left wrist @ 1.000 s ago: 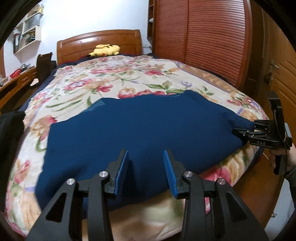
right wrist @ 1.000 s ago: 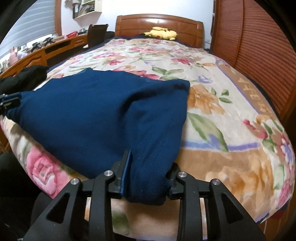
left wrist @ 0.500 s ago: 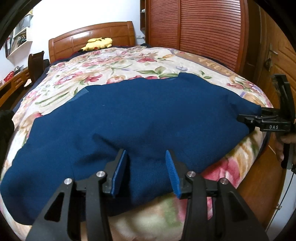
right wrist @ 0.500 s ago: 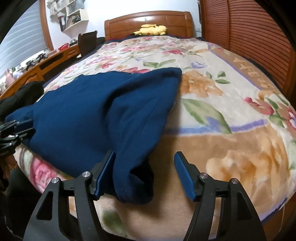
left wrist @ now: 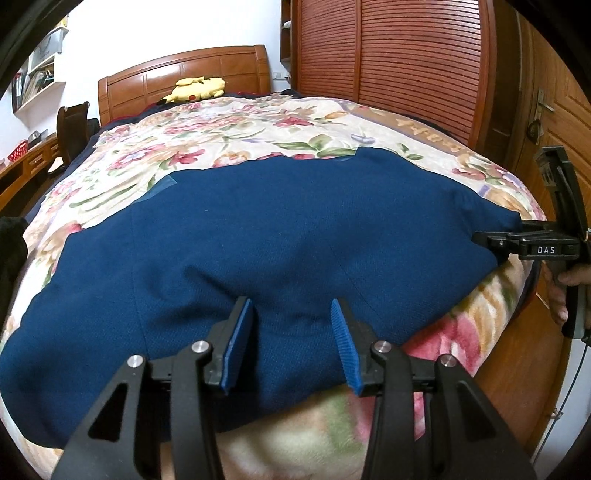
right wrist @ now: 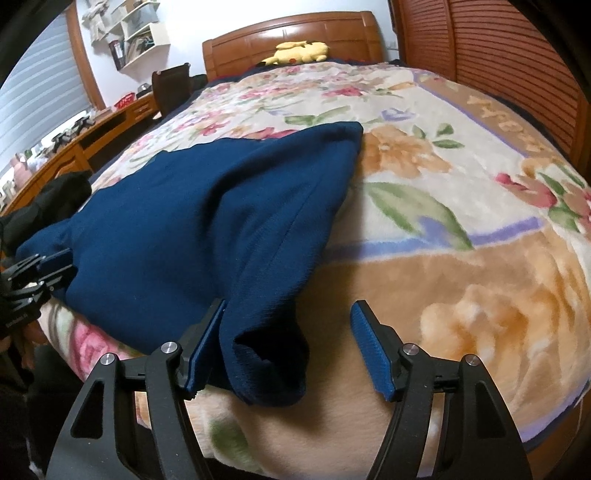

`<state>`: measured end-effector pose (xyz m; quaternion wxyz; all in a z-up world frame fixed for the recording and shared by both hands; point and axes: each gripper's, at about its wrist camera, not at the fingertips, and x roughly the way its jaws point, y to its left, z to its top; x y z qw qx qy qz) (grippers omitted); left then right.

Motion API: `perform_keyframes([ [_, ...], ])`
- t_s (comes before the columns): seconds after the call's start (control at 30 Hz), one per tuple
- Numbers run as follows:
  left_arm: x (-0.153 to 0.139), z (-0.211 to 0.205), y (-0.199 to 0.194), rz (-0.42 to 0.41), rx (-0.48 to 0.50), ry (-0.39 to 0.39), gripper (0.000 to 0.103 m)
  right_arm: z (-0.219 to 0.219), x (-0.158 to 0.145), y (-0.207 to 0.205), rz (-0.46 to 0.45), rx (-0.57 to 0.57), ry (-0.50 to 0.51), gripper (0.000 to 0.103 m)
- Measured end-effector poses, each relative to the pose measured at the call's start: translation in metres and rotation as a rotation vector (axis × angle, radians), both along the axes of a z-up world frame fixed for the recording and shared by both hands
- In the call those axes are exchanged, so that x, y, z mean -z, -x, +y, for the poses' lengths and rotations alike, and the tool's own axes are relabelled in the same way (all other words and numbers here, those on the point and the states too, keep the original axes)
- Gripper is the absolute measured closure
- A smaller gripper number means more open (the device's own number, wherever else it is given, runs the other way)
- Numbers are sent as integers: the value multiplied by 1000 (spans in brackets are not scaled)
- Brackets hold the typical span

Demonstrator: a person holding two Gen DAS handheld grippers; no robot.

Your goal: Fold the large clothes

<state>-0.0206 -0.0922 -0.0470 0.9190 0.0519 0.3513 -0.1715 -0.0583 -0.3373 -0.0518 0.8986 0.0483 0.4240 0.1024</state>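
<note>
Your right gripper has just let its jaws spread off the navy garment, whose corner lies loose between them on the floral blanket; left gripper also apart, so this placement looks finished

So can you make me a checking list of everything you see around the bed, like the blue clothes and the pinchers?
Surface: bed with floral blanket, bare on its right side.
Job's things: blue garment spread across the near end of the bed; one corner droops over the edge.
Clutter: yellow plush toy by the headboard; dark clothing at the bed's left edge.
Grippers: left gripper open over the garment; right gripper open, jaws just opened, drooping corner between them.
Cables: thin cable below the right gripper.
Surroundings: wooden wardrobe, desk, wall shelves.
</note>
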Motion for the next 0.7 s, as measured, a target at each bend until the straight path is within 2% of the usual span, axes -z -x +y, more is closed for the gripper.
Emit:
perform_keyframes([
  [0.1, 0, 1, 0, -1, 1, 3, 60, 0, 0, -1, 12, 0, -11, 35],
  [0.17, 0, 1, 0, -1, 2, 3, 60, 1, -1, -3, 25, -23, -33, 52],
  [0.2, 0, 1, 0, -1, 2, 3, 60, 3, -3, -3, 32, -48, -51, 74],
  [0.23, 1, 1, 0, 1, 2, 4, 60, 5, -6, -3, 39, -82, -70, 80],
  [0.37, -1, 3, 0, 10, 5, 16, 60, 19, -33, 0, -16, -112, 1, 85],
  [0.53, -14, 16, 4, 19, -4, 51, 60, 33, -78, 0, -123, -133, -21, 86],
  [0.7, -45, 45, 20, -50, -38, 71, 60, 76, -122, -4, -220, -212, -4, 86],
])
